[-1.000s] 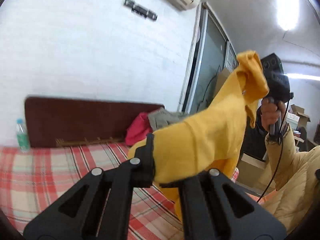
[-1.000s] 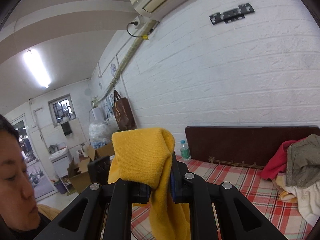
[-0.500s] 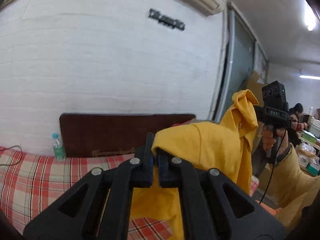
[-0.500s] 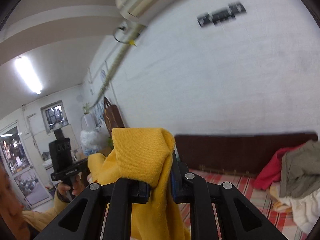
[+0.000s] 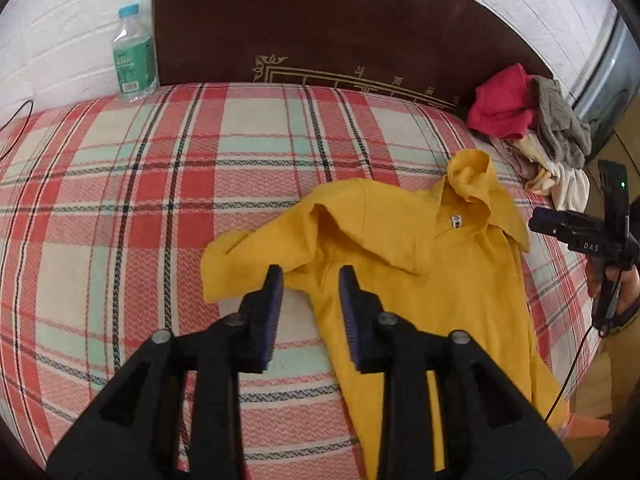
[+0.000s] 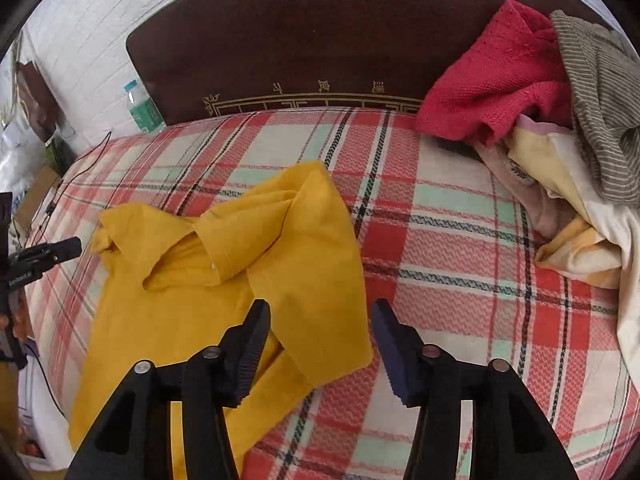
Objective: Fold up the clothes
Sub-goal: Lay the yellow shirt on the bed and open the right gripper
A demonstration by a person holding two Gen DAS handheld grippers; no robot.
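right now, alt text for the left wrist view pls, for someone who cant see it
A yellow shirt lies spread, still rumpled, on a red plaid bed, with the open left gripper hovering over its sleeve. The right gripper sits at the right edge, beside a pile of clothes by the dark headboard; a water bottle stands far left.

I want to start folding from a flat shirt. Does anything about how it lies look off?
Yes. The yellow shirt lies crumpled on the plaid bed: its collar is bunched upright, one sleeve is flopped over the chest, and its lower part hangs off the bed edge.
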